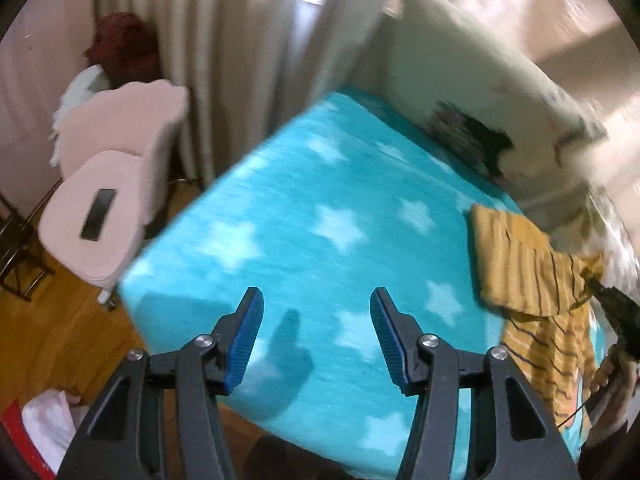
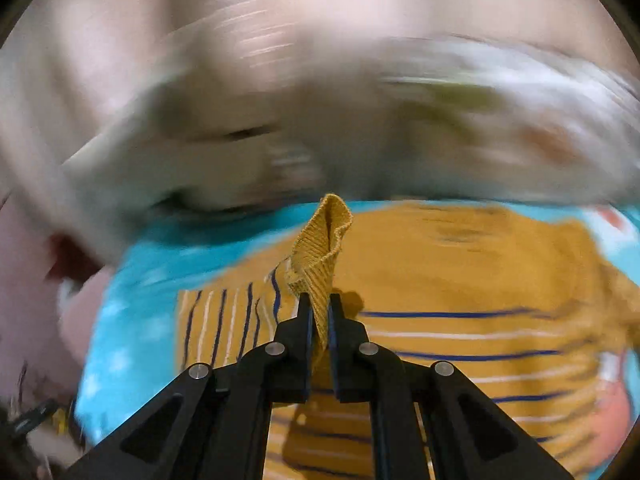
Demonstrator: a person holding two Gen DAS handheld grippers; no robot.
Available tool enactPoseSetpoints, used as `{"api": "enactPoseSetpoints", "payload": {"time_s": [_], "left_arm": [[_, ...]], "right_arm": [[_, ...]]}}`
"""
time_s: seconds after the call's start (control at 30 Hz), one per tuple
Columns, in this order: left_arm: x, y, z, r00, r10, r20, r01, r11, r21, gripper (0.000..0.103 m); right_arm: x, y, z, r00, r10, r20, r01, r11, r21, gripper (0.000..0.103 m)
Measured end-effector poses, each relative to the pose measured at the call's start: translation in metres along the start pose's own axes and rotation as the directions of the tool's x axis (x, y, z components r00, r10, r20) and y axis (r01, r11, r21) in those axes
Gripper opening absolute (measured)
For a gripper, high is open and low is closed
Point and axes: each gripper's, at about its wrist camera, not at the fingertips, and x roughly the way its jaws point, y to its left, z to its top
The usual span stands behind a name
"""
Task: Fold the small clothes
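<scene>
A small mustard-yellow garment with thin blue and white stripes (image 2: 460, 280) lies on a turquoise star-print blanket (image 2: 136, 320). My right gripper (image 2: 319, 304) is shut on a ribbed yellow edge of the garment (image 2: 320, 248) and holds it lifted above the rest. In the left wrist view the same garment (image 1: 524, 264) lies partly folded at the blanket's right side, with the right gripper (image 1: 596, 284) at its far corner. My left gripper (image 1: 316, 308) is open and empty above the blanket's (image 1: 300, 220) near middle.
A pink chair (image 1: 108, 184) with a dark phone (image 1: 98, 214) on its seat stands left of the bed on a wooden floor (image 1: 48, 332). Curtains (image 1: 224, 60) hang behind. A pale pillow (image 1: 460, 92) leans at the bed's far right. Both views are motion-blurred.
</scene>
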Motion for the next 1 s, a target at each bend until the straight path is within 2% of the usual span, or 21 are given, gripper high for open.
{"api": "enactPoseSetpoints", "payload": {"time_s": [0.1, 0.17, 0.3, 0.37, 0.47, 0.6, 0.67, 0.73, 0.83, 0.87, 0.93, 1.0], "left_arm": [[0.007, -0.035, -0.013, 0.999, -0.018, -0.029, 0.02, 0.999, 0.047, 0.054], [0.011, -0.056, -0.023, 0.998, -0.033, -0.054, 0.037, 0.997, 0.072, 0.054], [0.022, -0.1, -0.045, 0.994, -0.048, -0.099, 0.061, 0.989, 0.135, 0.054], [0.029, -0.119, -0.058, 0.991, -0.051, -0.122, 0.07, 0.985, 0.161, 0.054], [0.041, -0.147, -0.081, 0.983, -0.061, -0.174, 0.095, 0.977, 0.192, 0.054], [0.053, -0.17, -0.107, 0.973, -0.069, -0.221, 0.118, 0.97, 0.214, 0.055], [0.059, -0.175, -0.12, 0.966, -0.08, -0.247, 0.131, 0.971, 0.201, 0.057], [0.065, -0.179, -0.132, 0.959, -0.088, -0.27, 0.141, 0.973, 0.184, 0.059], [0.07, -0.182, -0.153, 0.952, -0.092, -0.292, 0.146, 0.975, 0.169, 0.059], [0.072, -0.184, -0.159, 0.95, -0.094, -0.297, 0.148, 0.975, 0.164, 0.059], [0.072, -0.186, -0.171, 0.947, -0.102, -0.304, 0.155, 0.976, 0.156, 0.06], [0.066, -0.191, -0.182, 0.954, -0.107, -0.278, 0.16, 0.972, 0.173, 0.067]], "right_arm": [[-0.016, -0.1, -0.002, 0.994, -0.11, -0.006, 0.11, 0.984, 0.141, 0.008], [-0.02, -0.143, -0.01, 0.987, -0.157, -0.024, 0.159, 0.962, 0.222, 0.008], [-0.02, -0.209, -0.025, 0.98, -0.185, -0.073, 0.199, 0.928, 0.315, 0.007], [-0.015, -0.224, -0.031, 0.98, -0.173, -0.096, 0.195, 0.924, 0.329, 0.007], [-0.007, -0.236, -0.038, 0.978, -0.167, -0.127, 0.202, 0.916, 0.347, 0.008], [-0.022, -0.246, -0.044, 0.988, -0.111, -0.109, 0.146, 0.903, 0.405, 0.009], [-0.029, -0.239, -0.047, 0.991, -0.063, -0.117, 0.104, 0.917, 0.386, 0.014], [-0.038, -0.232, -0.06, 0.989, -0.002, -0.147, 0.052, 0.939, 0.34, 0.029], [-0.059, -0.218, -0.093, 0.965, 0.111, -0.237, -0.052, 0.968, 0.244, 0.043], [-0.067, -0.212, -0.105, 0.952, 0.134, -0.274, -0.076, 0.974, 0.211, 0.044], [-0.077, -0.203, -0.135, 0.924, 0.151, -0.351, -0.105, 0.983, 0.148, 0.044], [-0.087, -0.196, -0.161, 0.906, 0.128, -0.405, -0.103, 0.991, 0.083, 0.045]]}}
